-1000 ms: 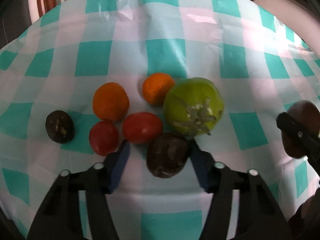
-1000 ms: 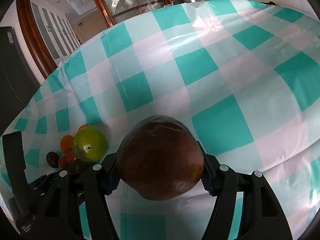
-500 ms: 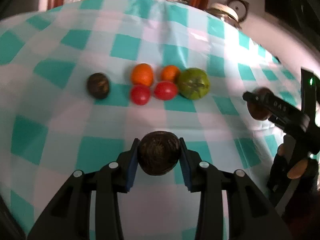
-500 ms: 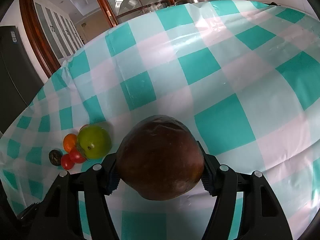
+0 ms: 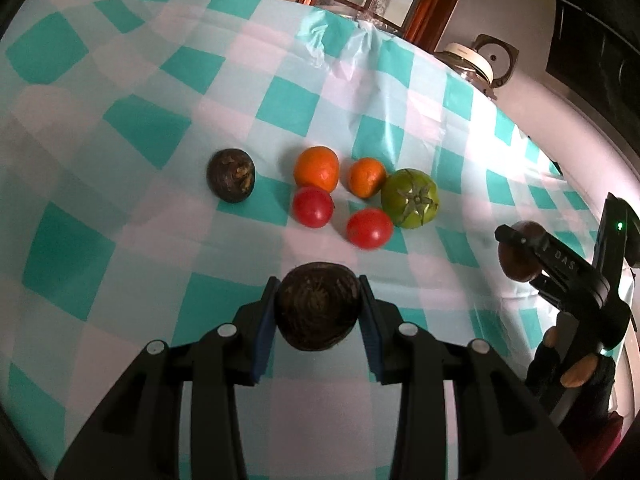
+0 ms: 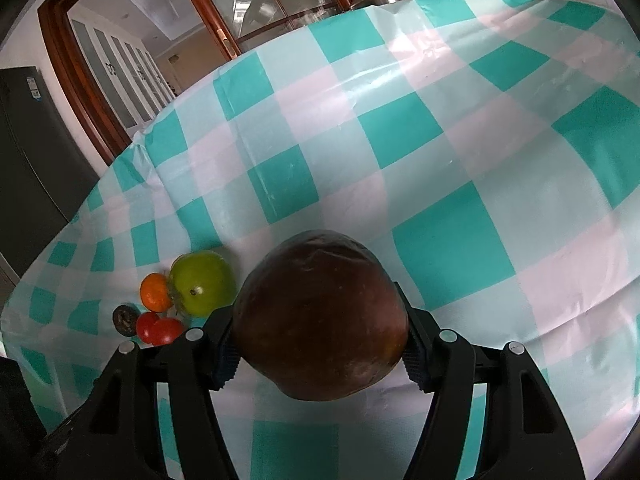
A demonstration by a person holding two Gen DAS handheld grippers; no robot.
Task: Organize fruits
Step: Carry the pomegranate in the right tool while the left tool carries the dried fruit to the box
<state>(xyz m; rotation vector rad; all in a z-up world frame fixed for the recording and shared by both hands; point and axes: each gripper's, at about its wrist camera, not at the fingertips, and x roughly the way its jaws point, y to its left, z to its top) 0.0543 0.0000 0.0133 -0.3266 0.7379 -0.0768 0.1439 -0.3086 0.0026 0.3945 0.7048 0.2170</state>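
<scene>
Teal-and-white checked cloth (image 5: 152,128) covers the surface; on it, two oranges (image 5: 317,168), two red tomatoes (image 5: 313,207), a green tomato (image 5: 410,197) and, left of them, a dark wrinkled fruit (image 5: 231,175). Left claw (image 5: 318,312) pinches a dark wrinkled fruit near the cluster. Right claw (image 6: 320,344) pinches a larger brown fruit (image 6: 320,320) to the cluster's right.

the left black two-finger gripper (image 5: 318,312) is clamped on a dark wrinkled round fruit (image 5: 318,310), its 2 blue pads pressed to either side. the right black two-finger gripper (image 6: 320,350) is closed on a large smooth brown-red fruit (image 6: 320,316), held above the checked tablecloth.
</scene>
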